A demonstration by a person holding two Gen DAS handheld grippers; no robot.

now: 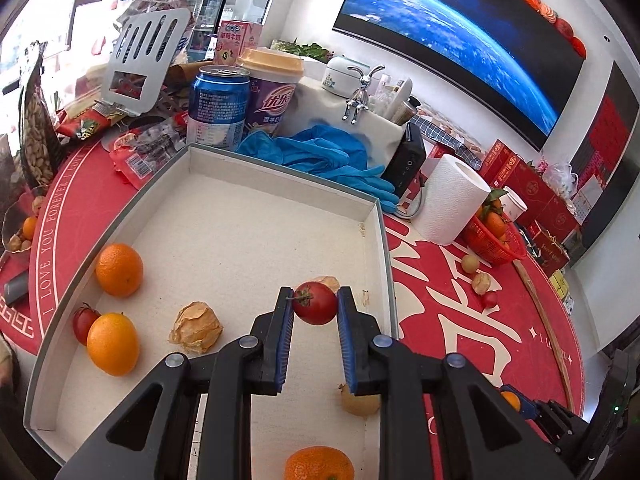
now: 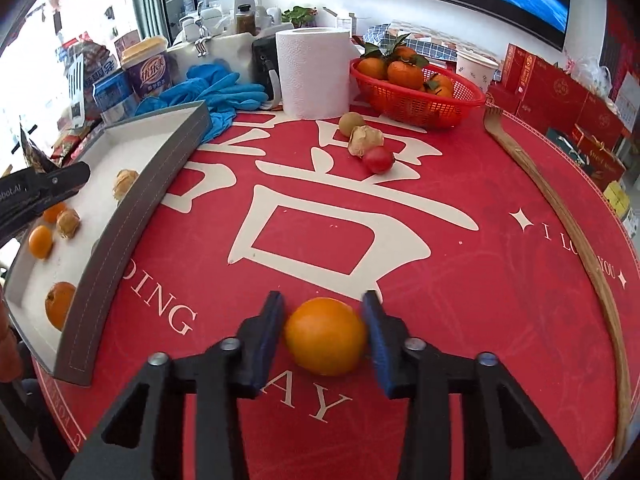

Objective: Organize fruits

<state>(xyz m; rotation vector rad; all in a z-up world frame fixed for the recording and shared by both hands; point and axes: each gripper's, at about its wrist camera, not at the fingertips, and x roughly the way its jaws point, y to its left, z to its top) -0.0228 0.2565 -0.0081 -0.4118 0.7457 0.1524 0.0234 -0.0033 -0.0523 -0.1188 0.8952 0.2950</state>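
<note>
Left tongs (image 1: 315,304): clenching a small red tomato (image 1: 316,303) between the blue pads, holding it above the floor of the shallow white tray (image 1: 256,168), near the tray's right wall. Right tongs (image 2: 325,334): gripping an orange (image 2: 326,336) on both sides over the red bench cloth (image 2: 460,320), outside the tray. Tray contents, left wrist view: two oranges (image 1: 119,269) lying near the left wall, a second tomato (image 1: 82,322) touching the nearer of them, a husked physalis (image 1: 196,327) sitting mid-floor, a mandarin (image 1: 319,463) showing at the bottom edge. Loose on the bench, right wrist view: a kiwi (image 2: 351,123), a physalis (image 2: 365,140) and a red tomato (image 2: 378,159) sitting in a touching row, just in front of a red basket (image 2: 464,98) holding leafy mandarins. A paper towel roll (image 2: 314,72) is standing beside the basket.
</note>
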